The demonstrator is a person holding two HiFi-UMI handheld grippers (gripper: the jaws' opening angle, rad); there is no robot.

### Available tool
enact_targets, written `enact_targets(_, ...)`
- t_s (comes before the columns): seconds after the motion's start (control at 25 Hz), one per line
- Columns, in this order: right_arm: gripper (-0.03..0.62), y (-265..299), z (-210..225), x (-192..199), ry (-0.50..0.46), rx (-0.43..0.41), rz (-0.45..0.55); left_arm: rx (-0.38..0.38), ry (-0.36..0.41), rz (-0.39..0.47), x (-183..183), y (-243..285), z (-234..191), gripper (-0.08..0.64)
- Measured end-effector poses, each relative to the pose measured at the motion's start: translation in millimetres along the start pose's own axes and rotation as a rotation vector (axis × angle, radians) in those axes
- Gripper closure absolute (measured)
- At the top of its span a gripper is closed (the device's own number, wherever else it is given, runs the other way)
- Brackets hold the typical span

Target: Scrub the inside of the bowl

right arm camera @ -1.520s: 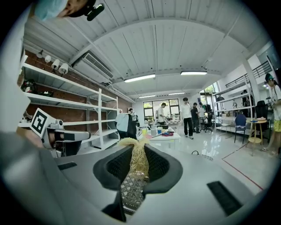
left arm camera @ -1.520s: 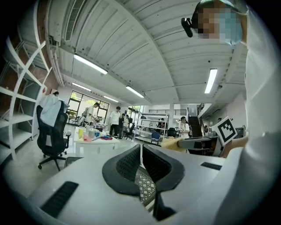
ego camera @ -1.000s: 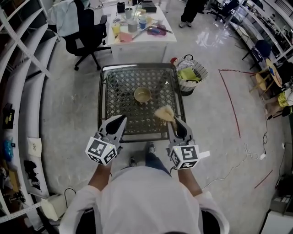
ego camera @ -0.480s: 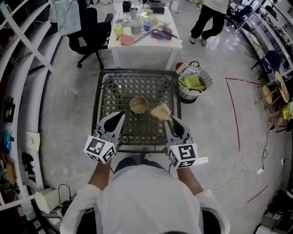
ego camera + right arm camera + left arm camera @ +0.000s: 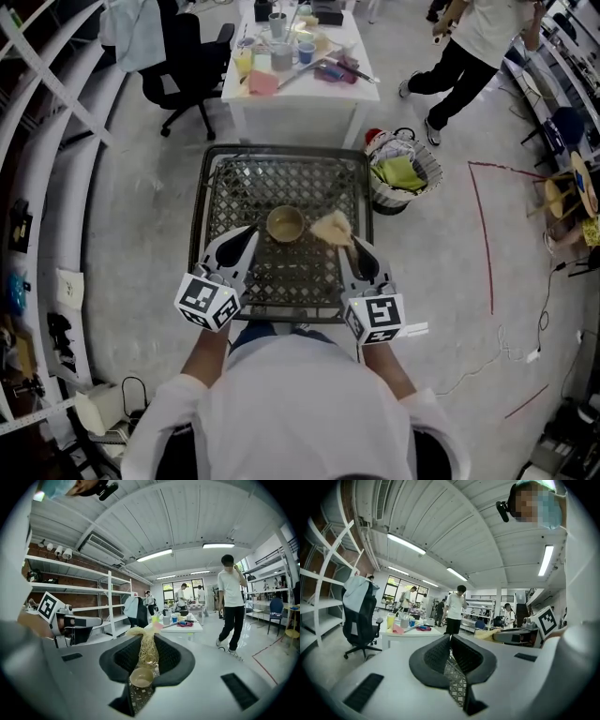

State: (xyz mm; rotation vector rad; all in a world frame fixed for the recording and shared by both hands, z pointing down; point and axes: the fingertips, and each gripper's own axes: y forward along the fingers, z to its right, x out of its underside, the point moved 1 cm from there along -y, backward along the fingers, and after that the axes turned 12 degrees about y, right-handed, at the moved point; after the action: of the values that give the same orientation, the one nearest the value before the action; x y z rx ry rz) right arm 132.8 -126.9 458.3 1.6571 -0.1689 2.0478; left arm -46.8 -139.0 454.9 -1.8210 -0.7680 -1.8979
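Workshop floor, metal lattice surface (image 5: 309,183), bowl (image 5: 285,224) upright near its middle, left claw (image 5: 247,234) clenched and empty near the bowl, right claw (image 5: 350,246) grasping a straw-coloured scrubber (image 5: 331,228) just beside the bowl.

Small tan bowl (image 5: 285,224), upright, mouth up, mid lattice table (image 5: 246,190), pale fibrous scrubber (image 5: 331,228) just beside at its three o'clock, pinched in right tongs (image 5: 348,245)

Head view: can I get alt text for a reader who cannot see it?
Seen from above, the right claw holds a straw-coloured scrubber just right of a small bowl on a metal lattice table. The left claw, shut and empty, sits left of the bowl.
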Motion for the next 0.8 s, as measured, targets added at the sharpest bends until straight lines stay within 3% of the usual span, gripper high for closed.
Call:
enact_targets(0.44, 0.503, 22.1, -12.7, -6.0, 0.017, 0.075, 0.041, 0.099, 0.017, -0.027, 2.3, 26.6, -28.3, 0.520)
enact_targets(0.8, 0.503, 30.3, -15.9, -1.0, 0.022, 0.118, 0.032, 0.112, -0.007, -0.114, 41.7, 56.5, -54.9, 0.518)
